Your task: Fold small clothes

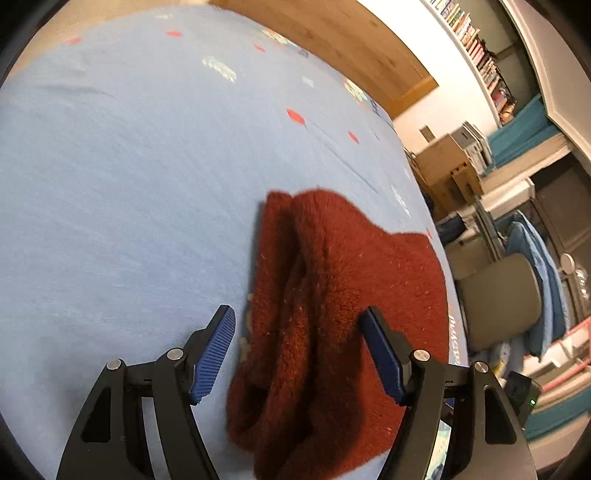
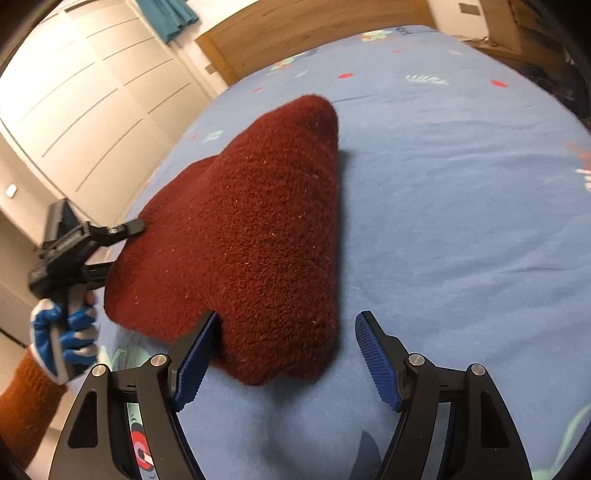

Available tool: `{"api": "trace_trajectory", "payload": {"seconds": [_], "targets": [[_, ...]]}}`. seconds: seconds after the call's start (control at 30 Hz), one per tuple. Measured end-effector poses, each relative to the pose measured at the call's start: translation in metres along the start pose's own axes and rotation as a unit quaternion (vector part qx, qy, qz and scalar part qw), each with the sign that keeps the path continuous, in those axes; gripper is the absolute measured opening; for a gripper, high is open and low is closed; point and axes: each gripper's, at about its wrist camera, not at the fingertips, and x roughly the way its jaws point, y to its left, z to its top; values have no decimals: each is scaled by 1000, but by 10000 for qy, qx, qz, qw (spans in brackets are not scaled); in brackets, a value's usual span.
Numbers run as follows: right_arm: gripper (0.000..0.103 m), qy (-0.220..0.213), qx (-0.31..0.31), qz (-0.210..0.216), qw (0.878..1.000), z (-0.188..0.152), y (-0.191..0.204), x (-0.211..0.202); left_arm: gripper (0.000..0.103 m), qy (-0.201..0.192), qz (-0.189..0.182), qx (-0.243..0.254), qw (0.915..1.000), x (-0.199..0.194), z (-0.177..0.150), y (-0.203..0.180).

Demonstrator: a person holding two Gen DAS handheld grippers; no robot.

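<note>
A dark red fuzzy knitted garment [image 1: 325,314] lies bunched in folds on a blue bed sheet [image 1: 129,184]. My left gripper [image 1: 299,321] is open, its jaws wide apart on either side of the garment's near folds, not clamped. In the right wrist view the garment [image 2: 251,236] forms a raised mound. My right gripper [image 2: 288,325] is open, with its left fingertip [image 2: 207,332] against the mound's near edge and the right one over bare sheet. The left gripper's body [image 2: 74,247], held by a gloved hand, shows at the garment's left side.
The bed has a wooden headboard [image 2: 295,33] at the far end. White wardrobe doors [image 2: 92,92] stand beyond the bed's left side. Cardboard boxes [image 1: 447,166], a bookshelf [image 1: 476,48] and a chair with blue cloth [image 1: 517,288] stand beside the bed's right edge.
</note>
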Motion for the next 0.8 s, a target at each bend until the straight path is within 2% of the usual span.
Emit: {"api": "trace_trajectory", "payload": {"seconds": [0.13, 0.27, 0.57, 0.7, 0.8], "targets": [[76, -75, -92, -499, 9987, -5, 22, -26, 66, -288, 470, 288, 9981, -35, -17, -19], [76, -210, -110, -716, 9971, -19, 30, -61, 68, -507, 865, 513, 9936, -65, -47, -39], [77, -526, -340, -1155, 9913, -70, 79, -131, 73, -787, 1313, 732, 9855, -107, -133, -66], [77, -614, -450, -1266, 9890, -96, 97, -155, 84, -957, 1531, 928, 9792, -123, -173, -75], [77, -678, -527, -1372, 9868, -115, 110, -168, 89, -1105, 1699, 1047, 9737, -133, -202, -80]]}}
